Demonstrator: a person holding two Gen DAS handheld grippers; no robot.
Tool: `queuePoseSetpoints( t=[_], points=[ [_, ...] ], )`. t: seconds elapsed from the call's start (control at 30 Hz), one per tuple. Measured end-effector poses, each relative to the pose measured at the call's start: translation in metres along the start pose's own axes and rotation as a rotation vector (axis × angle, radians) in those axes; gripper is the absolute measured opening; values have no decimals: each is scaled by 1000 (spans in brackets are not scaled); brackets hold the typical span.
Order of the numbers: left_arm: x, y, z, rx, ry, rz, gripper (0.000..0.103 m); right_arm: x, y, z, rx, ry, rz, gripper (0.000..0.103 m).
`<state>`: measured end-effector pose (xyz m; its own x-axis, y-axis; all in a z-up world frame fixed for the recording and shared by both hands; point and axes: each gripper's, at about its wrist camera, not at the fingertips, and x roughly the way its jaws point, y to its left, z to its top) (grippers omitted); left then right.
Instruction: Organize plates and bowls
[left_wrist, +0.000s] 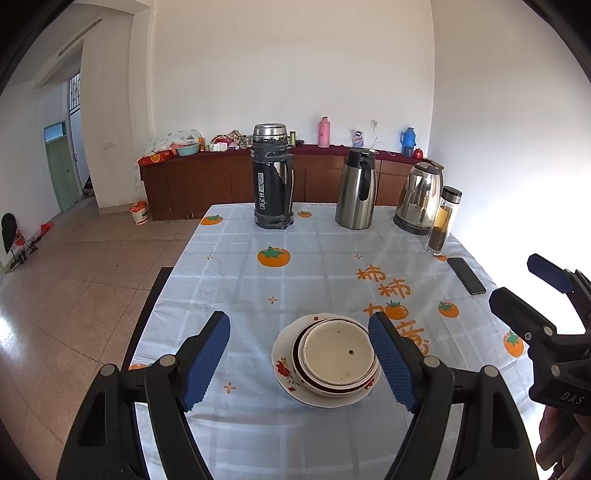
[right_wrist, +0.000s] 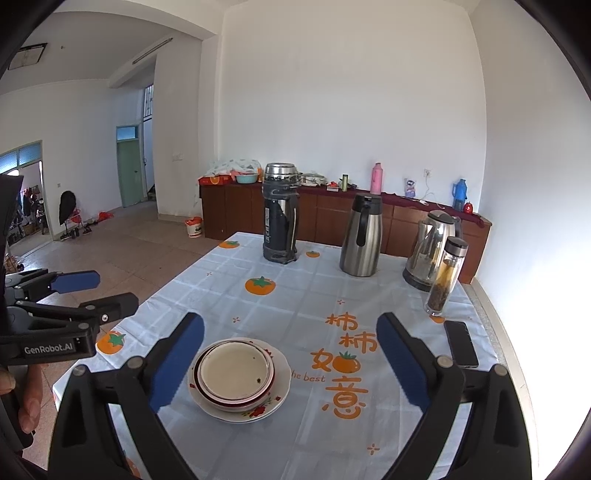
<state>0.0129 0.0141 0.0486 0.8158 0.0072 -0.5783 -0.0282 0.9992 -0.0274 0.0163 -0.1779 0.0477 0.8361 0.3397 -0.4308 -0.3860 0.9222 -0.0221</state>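
Note:
A white bowl sits nested in a dark-rimmed bowl on a white floral plate, stacked on the tablecloth. My left gripper is open and empty, raised above the table on the near side of the stack. In the right wrist view the same bowl and plate lie toward the left pad. My right gripper is open and empty, also held above the table. The right gripper shows at the right edge of the left wrist view, and the left gripper at the left edge of the right wrist view.
At the table's far end stand a black thermos, a steel carafe, a steel kettle and a glass tea bottle. A phone lies near the right edge. A dark bench runs along the left side.

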Motion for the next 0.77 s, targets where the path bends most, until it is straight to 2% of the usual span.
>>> queuePoseSetpoints(
  t=[0.3,0.47,0.6,0.77],
  points=[
    [5,-4,4,32,2,-4,79,0,-1,1,-2,-3,-3,96],
    [8,0,9,11,-7,-15,79,-1,-3,5,-4,-9,-6,96],
    [9,1,11,18,-41,33,79,0,-5,9,-13,-15,-9,96],
    [13,-1,14,14,-39,15,79,5,-7,10,-14,-10,-5,96]
  ],
)
